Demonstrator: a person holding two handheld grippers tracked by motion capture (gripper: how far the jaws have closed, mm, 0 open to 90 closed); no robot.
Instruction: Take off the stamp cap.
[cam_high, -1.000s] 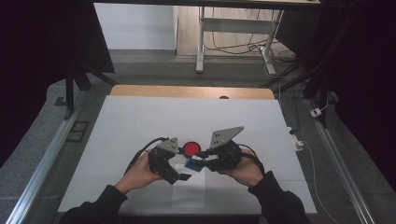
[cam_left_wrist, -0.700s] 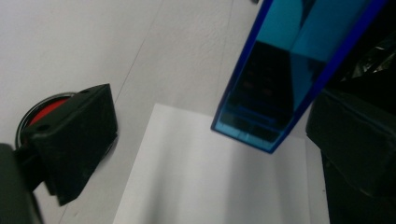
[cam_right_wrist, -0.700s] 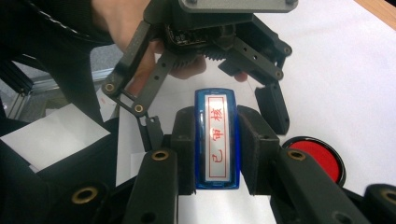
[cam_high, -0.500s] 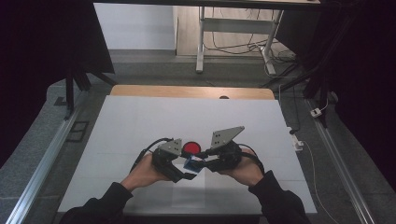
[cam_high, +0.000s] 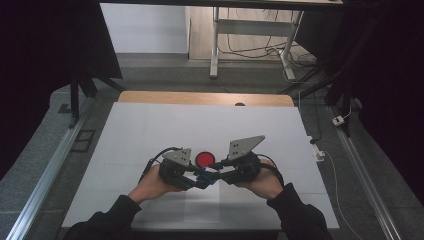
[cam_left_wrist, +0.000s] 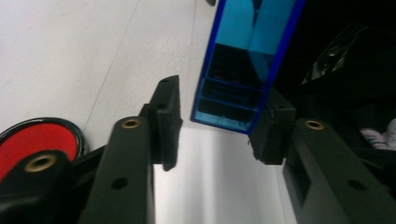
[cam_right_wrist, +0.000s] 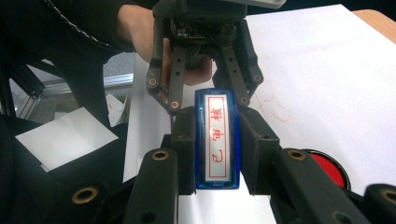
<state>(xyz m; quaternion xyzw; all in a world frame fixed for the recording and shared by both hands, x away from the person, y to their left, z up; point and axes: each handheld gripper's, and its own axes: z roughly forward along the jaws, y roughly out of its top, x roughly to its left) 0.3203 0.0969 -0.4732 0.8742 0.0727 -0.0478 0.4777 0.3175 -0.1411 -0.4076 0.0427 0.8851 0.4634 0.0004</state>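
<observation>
Claw on the right (cam_right_wrist: 217, 140) is clamped tight on a blue stamp (cam_right_wrist: 218, 116), one pad on each long side. The white label with red characters faces that claw's own camera. The grip looks meant to hold the stamp steady in the air over the tabletop (cam_high: 150, 130) so the other claw can work on its far end.

The left claw (cam_left_wrist: 219, 126) has just been closing, with the stamp's translucent blue end between its jaws. One pad (cam_left_wrist: 273, 126) sits against a corner of the blue casing. The other pad (cam_left_wrist: 167, 121) stands a little apart from it (a strip of pale tabletop shows in the gap), so I read this claw as slightly spread and not yet pinching. It seems set to take the blue end, perhaps to pull a cover off, though I cannot tell whether that end is a separate piece.

A round red ink pad (cam_high: 204, 159) in a dark rim lies on the tabletop just beyond the two claws, probably kept close so the stamp has a short trip.

Counted: two claws, one stamp, one red ink pad, and two hands, the left hand (cam_high: 150, 182) and the right hand (cam_high: 262, 182).
</observation>
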